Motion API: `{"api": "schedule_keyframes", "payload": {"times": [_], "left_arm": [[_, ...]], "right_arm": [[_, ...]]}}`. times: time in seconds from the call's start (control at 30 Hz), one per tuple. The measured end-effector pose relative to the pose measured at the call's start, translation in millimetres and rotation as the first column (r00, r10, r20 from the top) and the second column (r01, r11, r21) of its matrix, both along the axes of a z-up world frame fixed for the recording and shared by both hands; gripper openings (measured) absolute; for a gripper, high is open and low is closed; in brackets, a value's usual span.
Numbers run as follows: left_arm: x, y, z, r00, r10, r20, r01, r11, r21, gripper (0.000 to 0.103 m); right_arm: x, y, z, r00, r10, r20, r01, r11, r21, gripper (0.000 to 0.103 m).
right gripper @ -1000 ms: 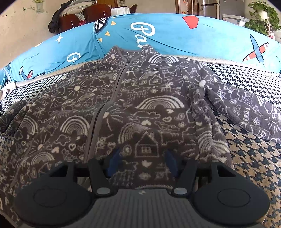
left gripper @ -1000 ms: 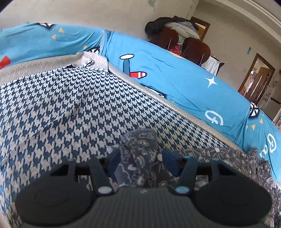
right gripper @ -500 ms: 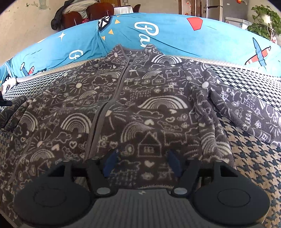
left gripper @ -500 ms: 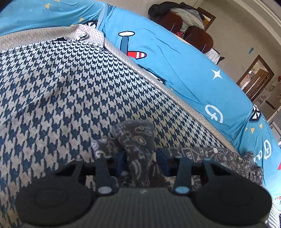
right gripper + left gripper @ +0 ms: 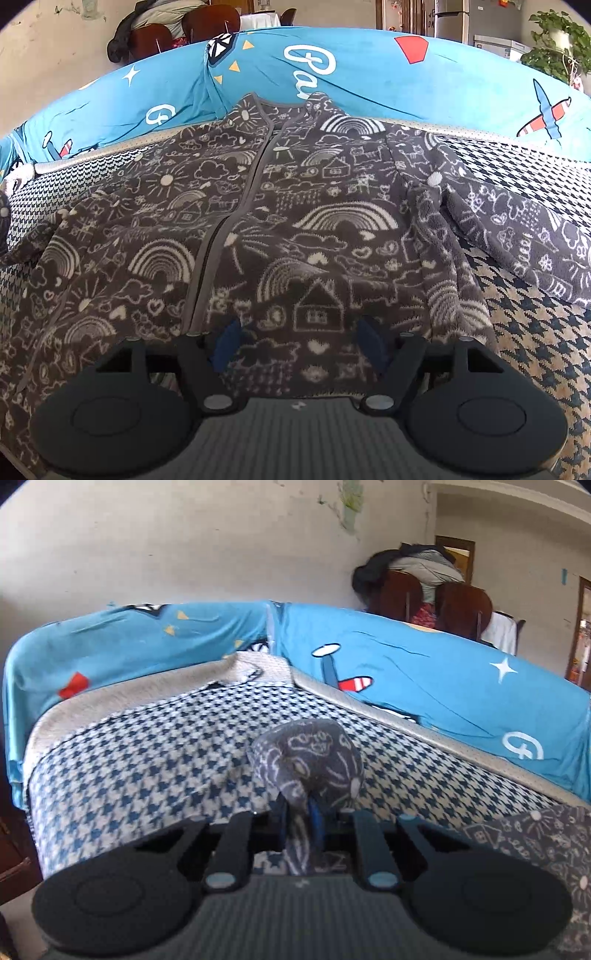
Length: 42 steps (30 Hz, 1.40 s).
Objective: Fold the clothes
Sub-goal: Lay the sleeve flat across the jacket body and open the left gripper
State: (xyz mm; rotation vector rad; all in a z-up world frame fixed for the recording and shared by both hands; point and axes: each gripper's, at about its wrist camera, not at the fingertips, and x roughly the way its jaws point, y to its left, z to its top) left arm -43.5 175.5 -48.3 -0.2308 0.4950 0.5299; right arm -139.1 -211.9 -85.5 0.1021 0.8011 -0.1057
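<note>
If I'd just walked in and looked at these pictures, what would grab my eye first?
Probably the grey fleece jacket covered in white rainbows, suns and houses, spread flat on the houndstooth blanket, with the right gripper open over its hem. Behind it runs a bright blue cover printed with planes. In the left view, the left gripper is pinched shut on the jacket's sleeve end.
</note>
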Motion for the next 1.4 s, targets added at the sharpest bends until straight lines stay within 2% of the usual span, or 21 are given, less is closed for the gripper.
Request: {"api": "schedule_keyframes", "payload": {"times": [0.07,0.23,0.33,0.37,0.5,0.6,0.77,0.9,1.03,1.23,1.4], "left_arm": [[-8,8,-3,0.998,0.054,-0.026,-0.054,0.998,-0.031,0.014],[-31,19,-18,0.986,0.129,-0.109,-0.14,0.985,-0.097,0.024],[-48,15,-21,0.98,0.159,-0.12,-0.17,0.982,-0.084,0.045],[-53,13,-22,0.979,0.163,-0.12,-0.173,0.982,-0.077,0.049],[-61,-5,-15,0.99,0.11,-0.088,-0.111,0.994,-0.005,0.056],[-59,-21,-15,0.995,0.043,-0.085,-0.039,0.998,0.055,0.072],[-51,-27,-26,0.992,0.009,-0.127,-0.004,0.999,0.043,0.072],[-48,-19,-34,0.988,0.042,-0.146,-0.038,0.999,0.027,0.073],[-46,-8,-46,0.981,0.062,-0.182,-0.07,0.997,-0.034,0.076],[-46,-10,-49,0.98,0.059,-0.191,-0.066,0.997,-0.029,0.081],[-51,-20,-37,0.989,0.04,-0.141,-0.037,0.999,0.019,0.082]], "right_arm": [[0,-1,1,1.0,-0.003,-0.001,0.003,1.0,0.008,0.07],[0,-2,2,1.0,-0.006,-0.005,0.006,1.0,0.018,0.07],[0,-2,2,1.0,-0.004,-0.008,0.004,1.0,0.021,0.07],[0,-3,2,1.0,-0.004,-0.009,0.004,1.0,0.024,0.07],[-1,-4,3,1.0,-0.007,-0.01,0.008,0.999,0.039,0.07],[-2,-4,2,1.0,-0.004,-0.01,0.005,0.999,0.039,0.071],[-3,-4,2,1.0,0.007,-0.007,-0.007,0.999,0.034,0.072],[-2,-2,1,1.0,0.018,-0.005,-0.018,0.999,0.032,0.079],[-2,3,-1,1.0,0.03,-0.005,-0.03,0.999,0.013,0.084],[-1,9,-4,0.998,0.056,-0.012,-0.056,0.998,-0.018,0.091],[-5,11,-3,0.998,0.066,-0.011,-0.066,0.998,-0.017,0.094]]}}
